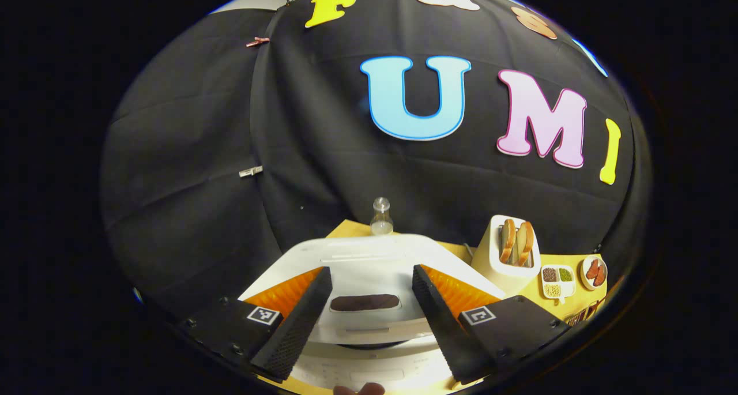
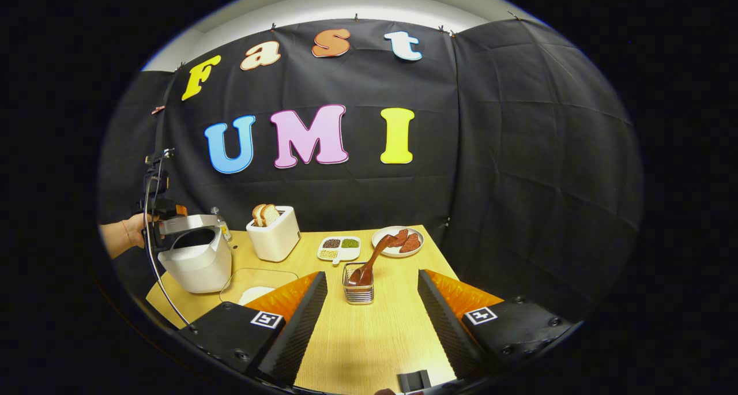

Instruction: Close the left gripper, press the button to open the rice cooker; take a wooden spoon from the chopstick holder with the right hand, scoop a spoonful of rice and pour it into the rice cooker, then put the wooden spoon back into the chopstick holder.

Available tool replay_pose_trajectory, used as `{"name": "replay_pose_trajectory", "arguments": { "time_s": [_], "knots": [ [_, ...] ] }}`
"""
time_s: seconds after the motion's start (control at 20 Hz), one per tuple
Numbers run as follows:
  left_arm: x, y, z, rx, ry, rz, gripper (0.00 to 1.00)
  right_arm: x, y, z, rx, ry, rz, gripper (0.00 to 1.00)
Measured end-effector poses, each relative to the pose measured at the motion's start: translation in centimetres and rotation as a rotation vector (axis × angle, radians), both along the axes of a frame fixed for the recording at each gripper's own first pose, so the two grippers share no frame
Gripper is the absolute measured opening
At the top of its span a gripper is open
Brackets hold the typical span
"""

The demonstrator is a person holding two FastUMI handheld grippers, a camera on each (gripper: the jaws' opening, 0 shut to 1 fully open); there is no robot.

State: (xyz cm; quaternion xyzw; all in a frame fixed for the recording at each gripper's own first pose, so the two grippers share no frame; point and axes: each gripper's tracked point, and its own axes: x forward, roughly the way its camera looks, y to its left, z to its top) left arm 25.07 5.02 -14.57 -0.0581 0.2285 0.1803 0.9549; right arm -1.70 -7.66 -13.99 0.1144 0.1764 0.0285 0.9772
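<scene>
The white rice cooker [image 2: 196,262] stands at the table's left end, its lid [image 2: 185,225] lifted a little with a dark gap under it. In the left gripper view the lid [image 1: 369,262] lies just below my left gripper [image 1: 372,273], which is open, its fingers either side of the dark oval button [image 1: 364,303]. A hand holds that left gripper [image 2: 157,210] above the cooker. The wooden spoon [image 2: 375,255] leans in the wire chopstick holder [image 2: 358,291]. My right gripper [image 2: 372,277] is open and empty, short of the holder. A glass bowl of rice [image 2: 256,291] sits beside the cooker, partly hidden.
A toaster [image 2: 275,233] with bread slices, a divided dish of beans [image 2: 339,248] and a plate of red slices [image 2: 400,242] line the back of the wooden table [image 2: 369,337]. A small glass bottle [image 1: 381,216] stands behind the cooker. A cable hangs from the left gripper.
</scene>
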Motion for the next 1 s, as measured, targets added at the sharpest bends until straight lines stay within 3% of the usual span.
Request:
{"name": "replay_pose_trajectory", "arguments": {
  "time_s": [0.5,1.0],
  "knots": [
    [-3.0,-1.4,-5.8,-0.018,0.079,0.011,1.0,-0.7,0.6,-0.2,-0.003,-0.002,0.02,0.98],
    [-3.3,-1.5,-6.9,0.015,0.042,0.015,1.0,-0.5,0.6,-1.1,-0.001,0.009,0.021,0.99]
  ]
}}
